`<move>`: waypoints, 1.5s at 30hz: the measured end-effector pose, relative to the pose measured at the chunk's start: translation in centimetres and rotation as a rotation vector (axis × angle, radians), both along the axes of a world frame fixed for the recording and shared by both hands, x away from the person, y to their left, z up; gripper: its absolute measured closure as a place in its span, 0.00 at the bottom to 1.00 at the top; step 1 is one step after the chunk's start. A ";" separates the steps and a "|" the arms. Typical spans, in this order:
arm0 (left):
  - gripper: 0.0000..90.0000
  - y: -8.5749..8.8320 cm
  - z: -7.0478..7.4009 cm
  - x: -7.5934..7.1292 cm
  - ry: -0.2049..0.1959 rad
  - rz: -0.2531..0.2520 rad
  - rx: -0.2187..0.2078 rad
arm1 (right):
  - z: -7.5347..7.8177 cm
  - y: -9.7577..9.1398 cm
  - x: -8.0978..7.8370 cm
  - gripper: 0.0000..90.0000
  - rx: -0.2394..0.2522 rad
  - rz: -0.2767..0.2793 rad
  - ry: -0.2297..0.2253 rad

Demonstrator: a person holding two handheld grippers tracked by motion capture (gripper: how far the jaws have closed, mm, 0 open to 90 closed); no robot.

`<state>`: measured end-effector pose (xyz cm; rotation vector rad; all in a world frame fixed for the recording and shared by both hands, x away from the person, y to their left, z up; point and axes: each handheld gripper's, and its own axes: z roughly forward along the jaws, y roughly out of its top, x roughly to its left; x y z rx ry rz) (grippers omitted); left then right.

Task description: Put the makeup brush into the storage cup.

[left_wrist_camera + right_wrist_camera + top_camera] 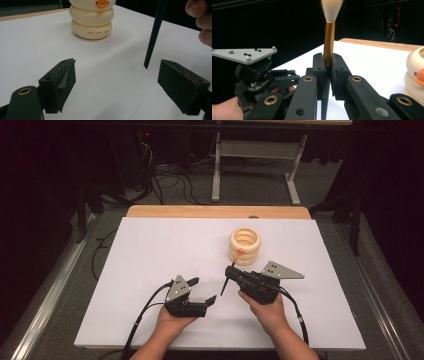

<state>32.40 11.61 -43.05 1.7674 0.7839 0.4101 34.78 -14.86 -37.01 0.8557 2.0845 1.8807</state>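
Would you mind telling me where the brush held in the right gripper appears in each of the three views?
High view: the brush sits just left of centre, clamped in the right gripper, its dark handle slanting down-left.
Left gripper view: its dark handle tip hangs at upper right.
Right gripper view: its gold collar and pale bristles rise at top centre.
Shared landmark: the cream ringed duck holder.
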 end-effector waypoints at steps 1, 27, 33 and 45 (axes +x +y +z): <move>0.16 0.1 0.0 0.0 0.000 0.001 -0.001 | 0.0 -0.1 0.0 0.95 -0.003 -0.003 -0.005; 0.16 5.4 0.9 -0.2 -0.013 0.104 0.045 | 0.4 -3.1 0.5 0.95 -0.009 -0.110 -0.035; 0.10 6.5 0.7 -0.6 -0.017 0.109 0.039 | 0.3 -3.6 0.8 0.95 -0.018 -0.137 -0.042; 0.04 7.0 0.0 -0.7 -0.018 0.116 0.012 | 0.5 -4.7 1.1 0.95 -0.048 -0.189 -0.074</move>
